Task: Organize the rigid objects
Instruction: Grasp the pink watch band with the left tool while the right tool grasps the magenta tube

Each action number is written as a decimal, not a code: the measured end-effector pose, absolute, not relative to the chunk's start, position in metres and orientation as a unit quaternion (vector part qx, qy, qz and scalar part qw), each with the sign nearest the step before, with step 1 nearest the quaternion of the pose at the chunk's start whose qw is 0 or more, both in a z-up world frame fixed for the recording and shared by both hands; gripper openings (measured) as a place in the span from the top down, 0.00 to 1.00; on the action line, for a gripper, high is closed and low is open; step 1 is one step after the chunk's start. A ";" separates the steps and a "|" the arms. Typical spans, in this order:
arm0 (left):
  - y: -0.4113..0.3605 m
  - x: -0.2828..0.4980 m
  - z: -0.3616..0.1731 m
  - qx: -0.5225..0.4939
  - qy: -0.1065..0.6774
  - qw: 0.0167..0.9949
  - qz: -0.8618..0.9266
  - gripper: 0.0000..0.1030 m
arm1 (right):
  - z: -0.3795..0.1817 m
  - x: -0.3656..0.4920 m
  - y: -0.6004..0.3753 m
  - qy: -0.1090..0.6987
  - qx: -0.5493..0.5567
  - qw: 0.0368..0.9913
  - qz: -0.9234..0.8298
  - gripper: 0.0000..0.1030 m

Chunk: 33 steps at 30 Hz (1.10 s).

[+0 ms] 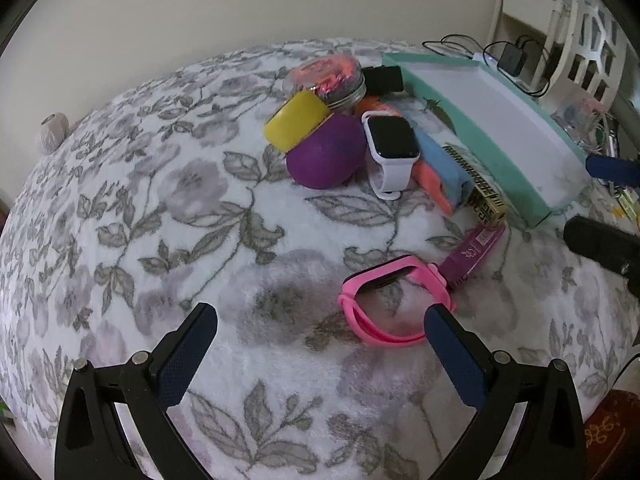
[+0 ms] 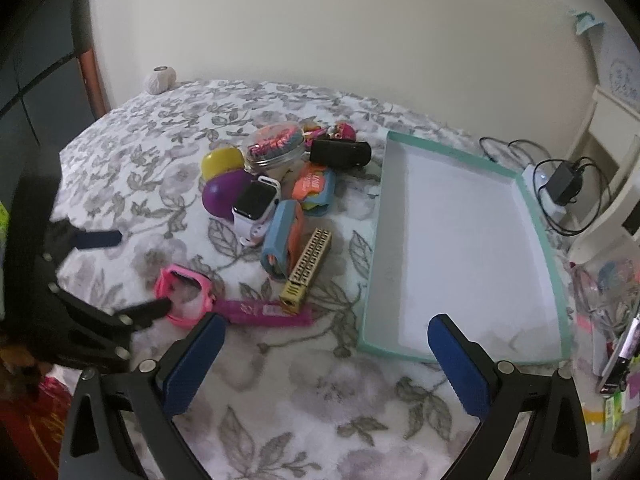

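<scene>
Two grippers are yours here, both with jaws spread wide and nothing between them. Your left gripper (image 1: 320, 356) hovers low over the fuzzy, grey-flowered blanket (image 1: 140, 220) on the bed, its ribbed blue pads (image 1: 188, 356) either side of bare fleece; the right-hand pad sits just beside the pink watch (image 1: 388, 304), a soft rubbery loop lying on its side. Your right gripper (image 2: 324, 364) hangs near the bed's front edge, between the clutter and the tray (image 2: 548, 240), a shallow rectangular box with a teal rim and smooth white floor, empty, by the bed's right edge.

Touching the pink watch lies a flat magenta packet (image 2: 260, 312), and a tan ridged block (image 2: 306, 272) leans over its end. Behind those, a tight heap sits mid-bed: a white watch (image 2: 252, 208) with a glossy black square face resting against a purple egg (image 2: 220, 196), a yellow egg (image 2: 220, 162) touching that, a clear round jar (image 2: 274, 150) with a metal rim and bright contents, a black oblong case (image 2: 340, 152), and blue and orange rubbery pieces (image 2: 282, 240). A pale ball of string (image 2: 160, 78) stands at the far left corner. Cables and a black charger (image 2: 564, 186) lie past the tray.
</scene>
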State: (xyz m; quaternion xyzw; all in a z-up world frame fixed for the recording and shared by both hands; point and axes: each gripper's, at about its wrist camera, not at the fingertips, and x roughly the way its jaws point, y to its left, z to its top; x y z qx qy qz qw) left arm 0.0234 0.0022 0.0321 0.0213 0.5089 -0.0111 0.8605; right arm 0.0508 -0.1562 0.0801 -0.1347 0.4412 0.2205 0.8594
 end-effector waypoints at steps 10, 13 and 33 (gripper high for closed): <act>0.004 0.028 0.026 0.015 0.520 0.854 -0.006 0.13 | 0.060 0.062 -0.138 0.477 -0.122 0.835 0.244 0.31; 0.007 0.030 0.022 0.008 0.524 0.852 -0.001 0.15 | 0.051 0.061 -0.134 0.490 -0.121 0.826 0.253 0.33; 0.026 0.038 0.015 0.022 0.526 0.849 0.041 0.16 | 0.026 0.083 -0.099 0.530 -0.130 0.817 0.188 0.33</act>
